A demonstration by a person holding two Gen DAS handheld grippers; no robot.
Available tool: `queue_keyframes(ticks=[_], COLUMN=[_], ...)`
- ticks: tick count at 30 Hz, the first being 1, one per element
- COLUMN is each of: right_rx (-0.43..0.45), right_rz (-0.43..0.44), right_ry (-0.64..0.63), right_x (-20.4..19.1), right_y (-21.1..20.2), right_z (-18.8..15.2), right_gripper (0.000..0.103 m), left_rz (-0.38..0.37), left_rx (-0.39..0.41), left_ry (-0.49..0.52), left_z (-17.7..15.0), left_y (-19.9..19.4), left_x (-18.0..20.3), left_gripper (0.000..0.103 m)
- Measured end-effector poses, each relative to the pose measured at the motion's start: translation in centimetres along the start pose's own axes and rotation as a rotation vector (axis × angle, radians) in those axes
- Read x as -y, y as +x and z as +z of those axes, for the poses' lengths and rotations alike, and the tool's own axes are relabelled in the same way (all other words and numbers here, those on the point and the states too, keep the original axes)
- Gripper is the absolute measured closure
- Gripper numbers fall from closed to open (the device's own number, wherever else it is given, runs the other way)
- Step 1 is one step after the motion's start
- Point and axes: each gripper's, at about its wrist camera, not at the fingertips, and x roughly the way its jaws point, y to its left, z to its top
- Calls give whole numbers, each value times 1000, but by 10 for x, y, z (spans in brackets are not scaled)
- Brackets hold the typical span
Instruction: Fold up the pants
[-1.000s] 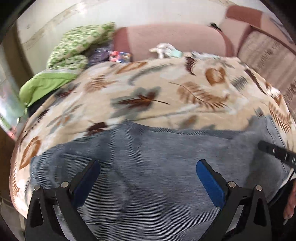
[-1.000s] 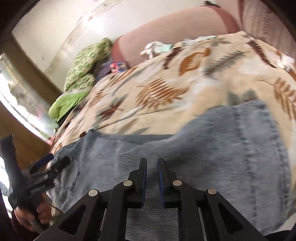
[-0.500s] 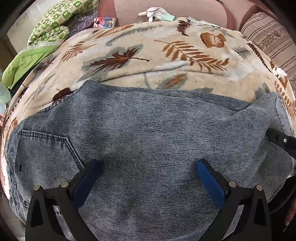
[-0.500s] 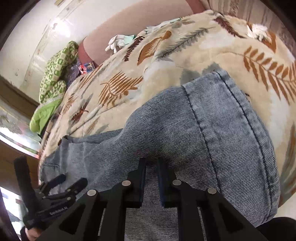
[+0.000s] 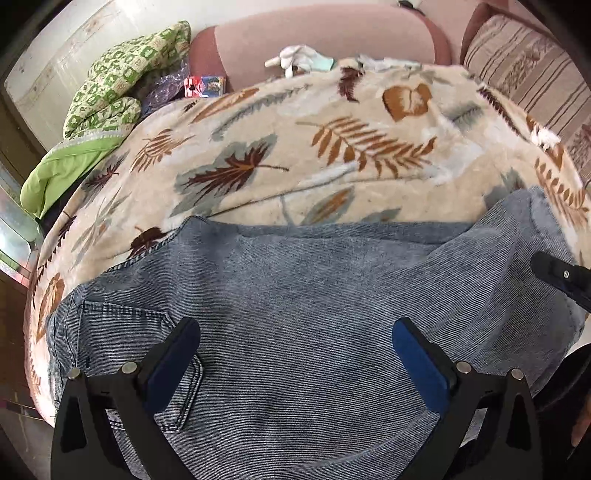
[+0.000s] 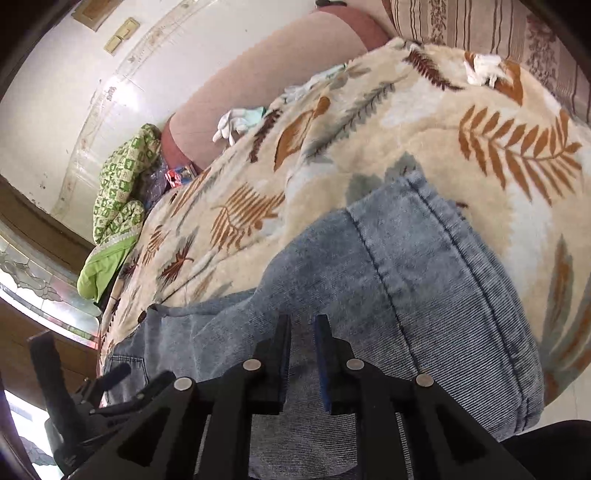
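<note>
Blue denim pants (image 5: 314, 295) lie spread on a leaf-patterned blanket (image 5: 332, 147), a back pocket (image 5: 147, 339) at the left. My left gripper (image 5: 295, 332) hovers open just over the middle of the pants, nothing between its blue pads. My right gripper (image 6: 303, 325) is shut on a fold of the pants (image 6: 406, 277). Its jaws are nearly together and cloth runs between them. The leg's hemmed end (image 6: 443, 229) humps up on the blanket (image 6: 369, 147) ahead of it. The right gripper's tip (image 5: 561, 280) shows at the right edge, the left gripper (image 6: 110, 384) at the lower left.
A green patterned quilt (image 5: 118, 85) is heaped at the back left beside a small colourful box (image 5: 203, 85). White gloves (image 5: 299, 61) lie against the pink sofa back (image 5: 325, 33). A striped cushion (image 5: 524, 74) stands at the right. The blanket drops off near me.
The right gripper has rolled and shifted sideways with the denim fold in it, and the hemmed end now stands higher. The left gripper has drifted over the pants, still open.
</note>
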Motion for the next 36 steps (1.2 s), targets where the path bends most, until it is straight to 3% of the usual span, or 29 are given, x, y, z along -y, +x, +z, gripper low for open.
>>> queue_keyframes(ticks=[3,5,9,21,24,27,31,36], right_rx=[-113,-117,-119,-114,-95,-31,20,-67], right_rz=[6,40,53,81,51,41,43,67], right_ry=[62,96,112,154,121,91,140,219], right_x=[12,18,20,21,16,11,22,35], right_y=[20,21,22,22,17,5,-6,10], right_z=[-3,-1,-4,-6,-7,-6,-1,-2], right_gripper=[86,87,86,81,80,79,79,76], left_rz=[21,-13,-81,-93,-93,-58,-88,-49], left_rx=[-98,-48,-74,-118,-151,-95,-32,-117], left_ry=[4,-46,-122,-79,-77,-47,-9,37], left_z=[-5,-11,-15,-17,-12,-5,8,5], left_y=[25,28,32,33,31,19,2,25], left_x=[6,0,-10,-9,-11,-6,9,37], left_gripper=[0,0,0,0,0,0,0,0])
